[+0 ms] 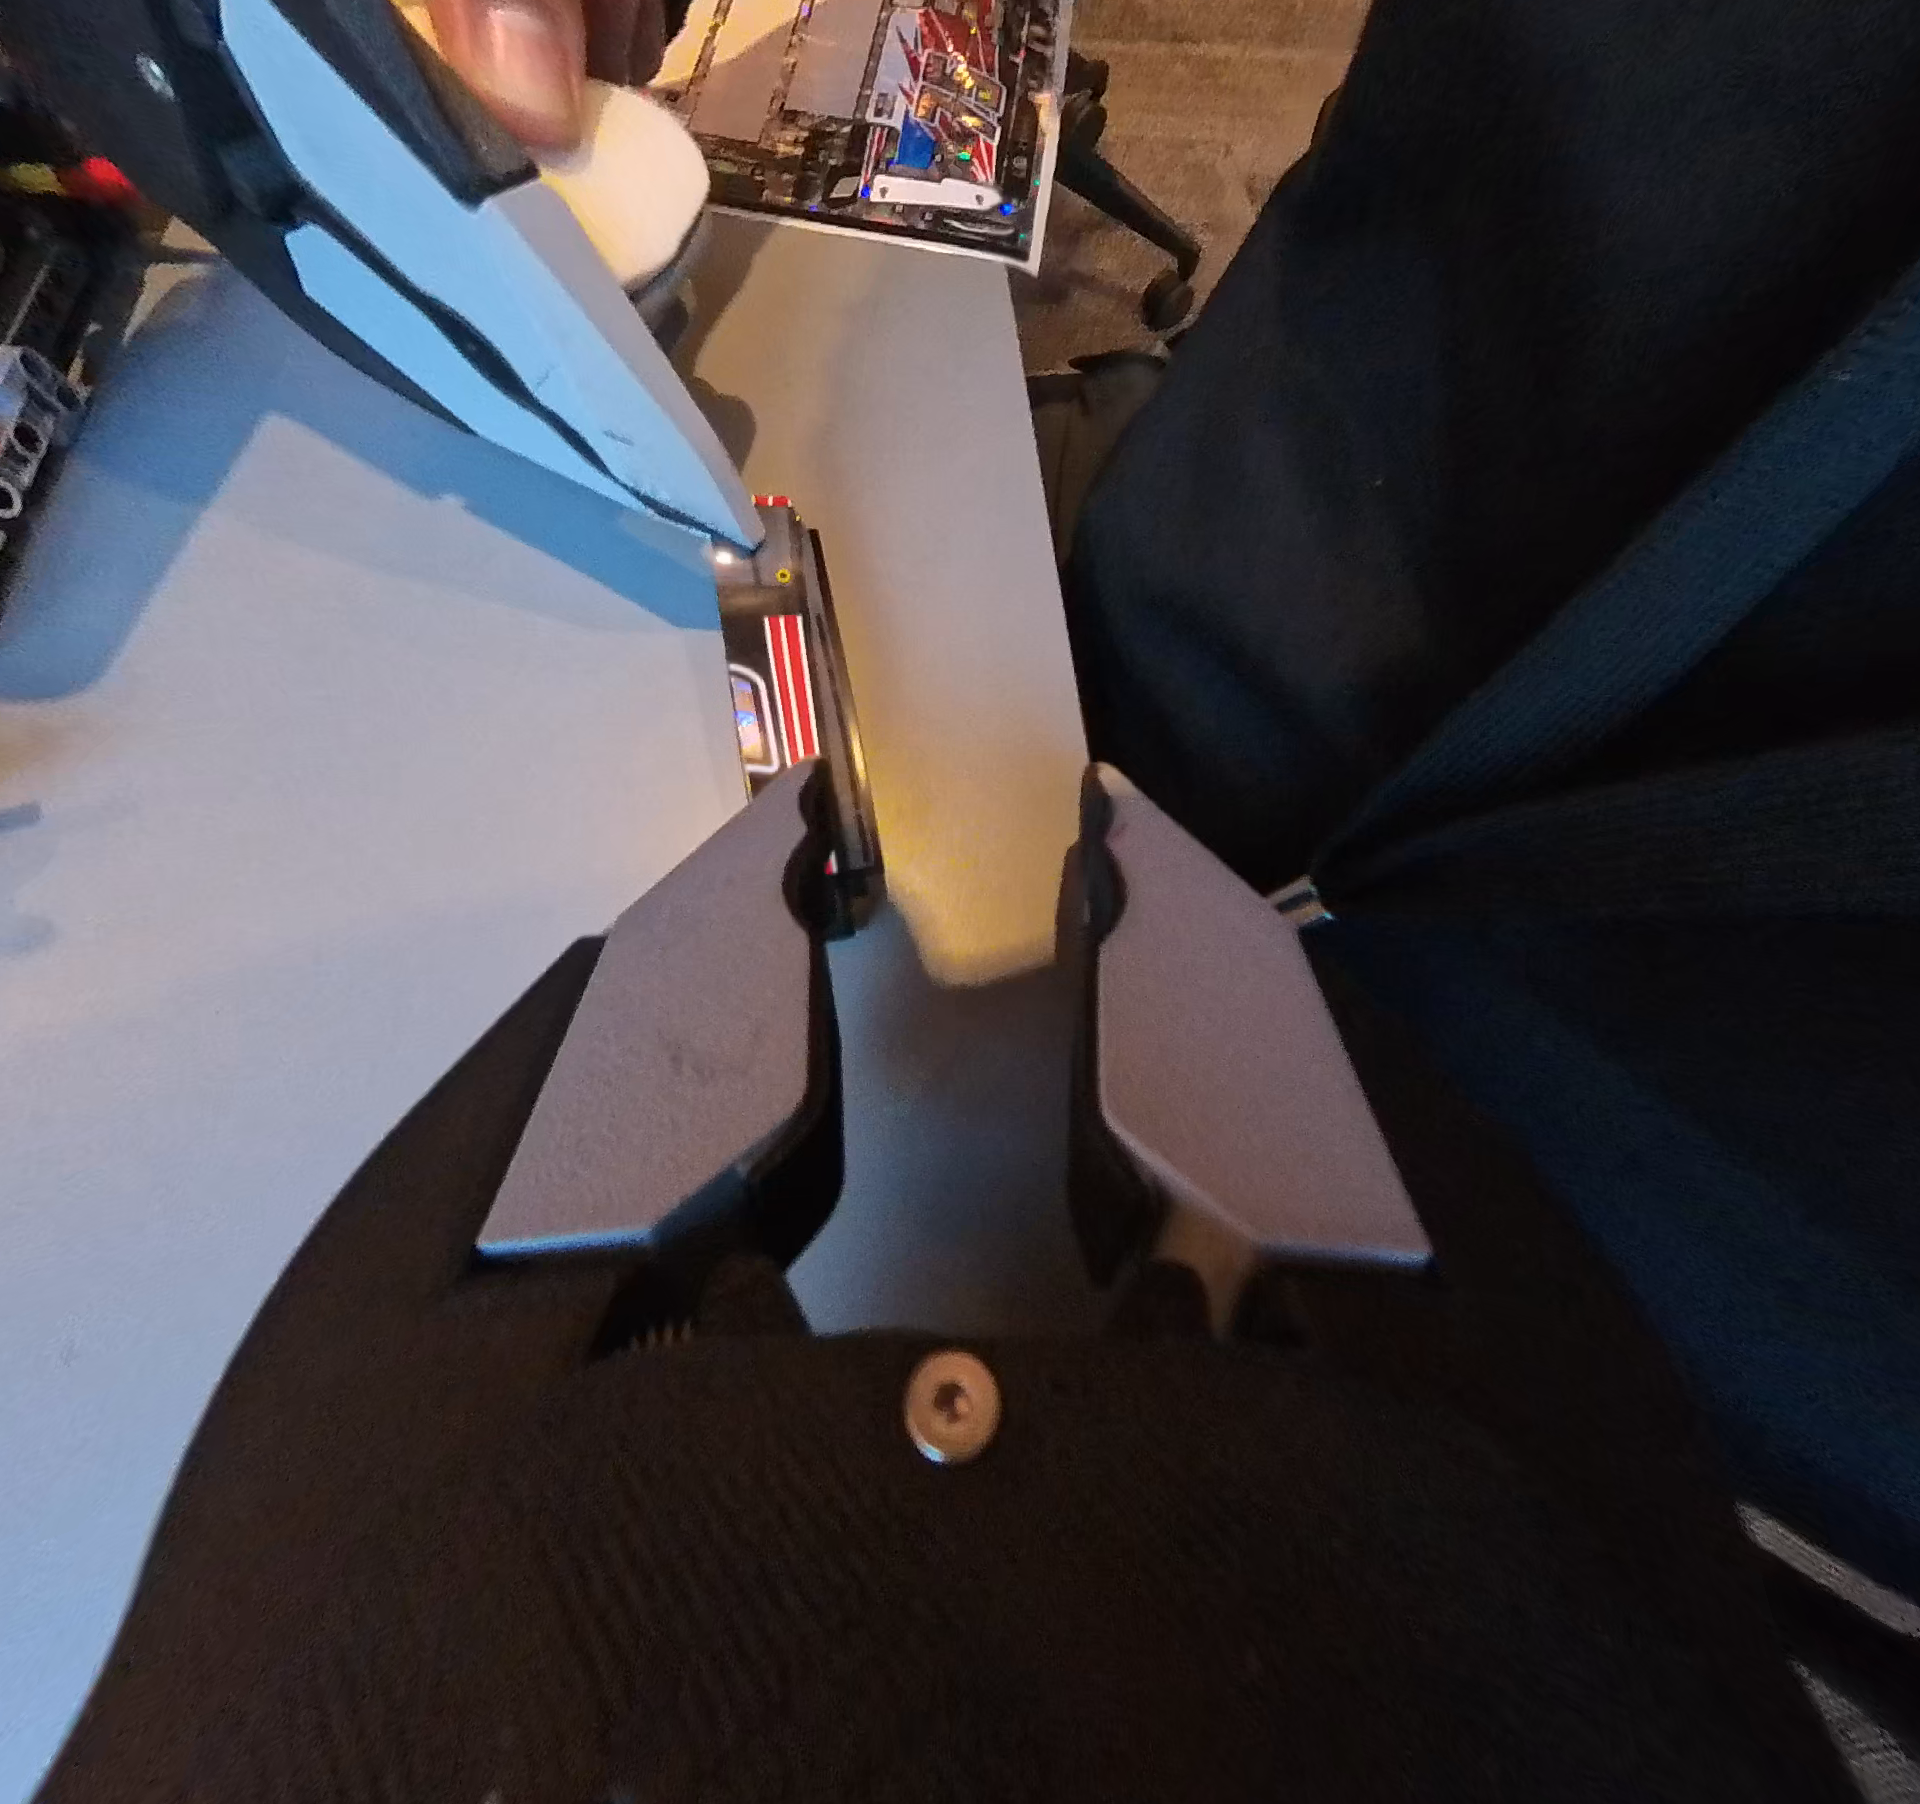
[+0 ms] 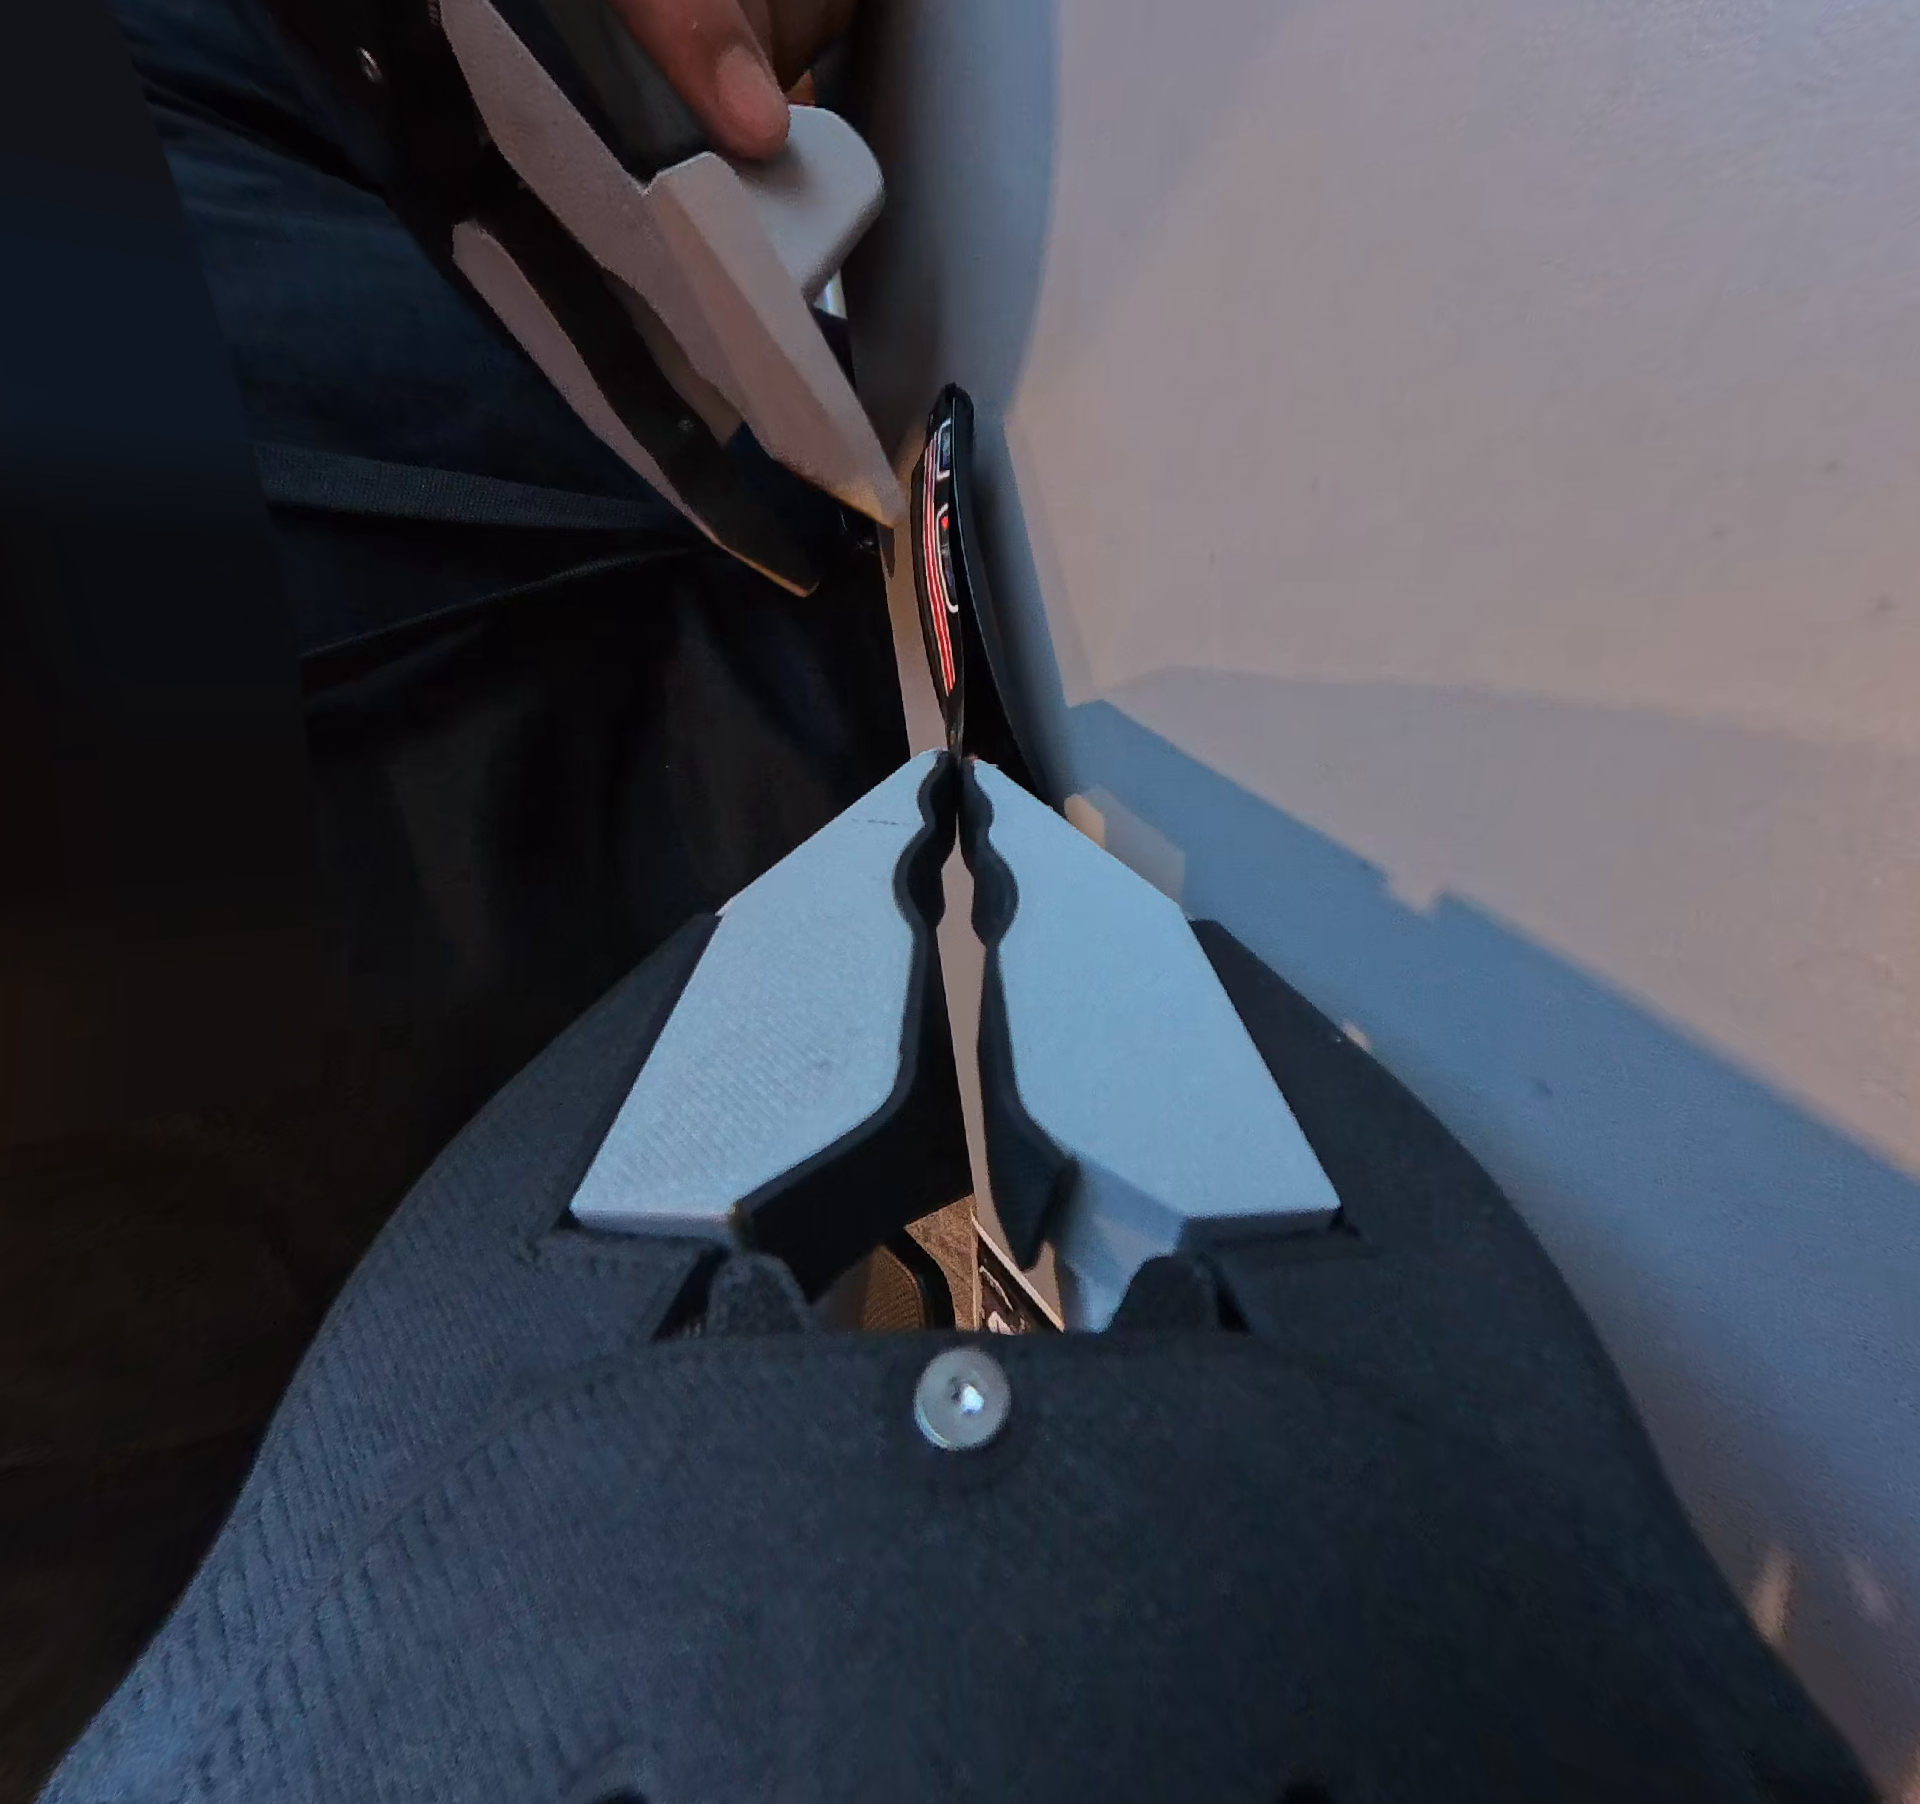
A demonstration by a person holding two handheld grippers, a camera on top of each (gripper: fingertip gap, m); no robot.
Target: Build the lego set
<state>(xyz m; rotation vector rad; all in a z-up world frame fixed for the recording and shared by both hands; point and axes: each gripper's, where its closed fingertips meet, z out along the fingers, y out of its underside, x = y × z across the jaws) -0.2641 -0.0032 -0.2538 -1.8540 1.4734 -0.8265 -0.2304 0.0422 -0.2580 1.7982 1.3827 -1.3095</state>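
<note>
One black sticker (image 2: 943, 570) with red and white stripes pinched at its end by the closed right gripper (image 2: 954, 767) at the table (image 1: 312, 819) edge, left gripper (image 1: 951, 819) spread open beside it, one sticker sheet (image 1: 894, 81) lying beyond, two hands seen.

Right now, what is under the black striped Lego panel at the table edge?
The panel stands on edge against the white table rim. The right gripper pinches one end; the left gripper is open at the other. Whether anything supports it underneath is hidden.
</note>
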